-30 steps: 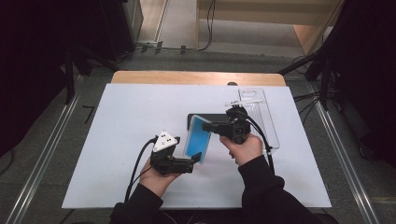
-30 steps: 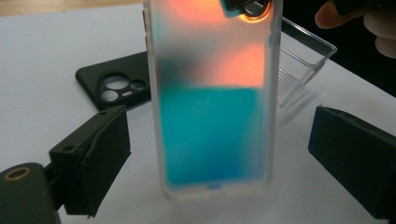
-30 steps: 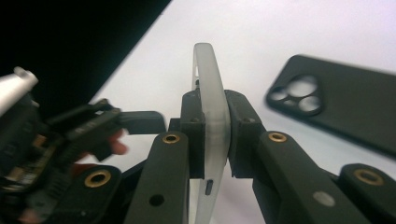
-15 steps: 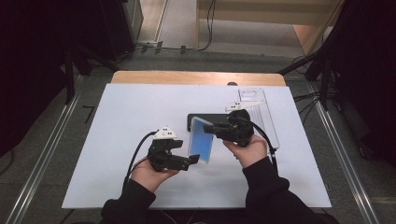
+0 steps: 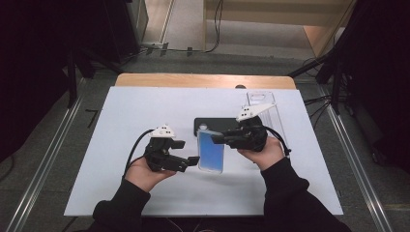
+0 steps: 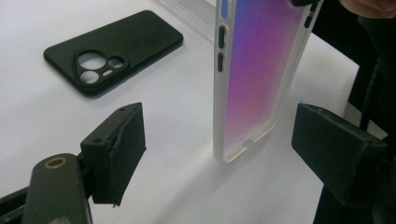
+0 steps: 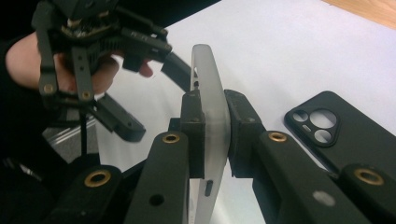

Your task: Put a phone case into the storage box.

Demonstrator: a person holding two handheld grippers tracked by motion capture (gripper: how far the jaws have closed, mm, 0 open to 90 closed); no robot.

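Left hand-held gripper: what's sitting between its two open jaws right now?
In the left gripper view, the lower end of the translucent phone case stands between the jaws of the left hand-held gripper, touching neither; bare white table lies underneath.

Black phone case [image 5: 212,124] lying flat on white sheet [image 5: 145,106], camera holes up, just behind the right tongs [image 5: 216,139]. Clear plastic box [image 5: 263,99] beside it. Wooden edge [image 5: 203,81] farthest back.
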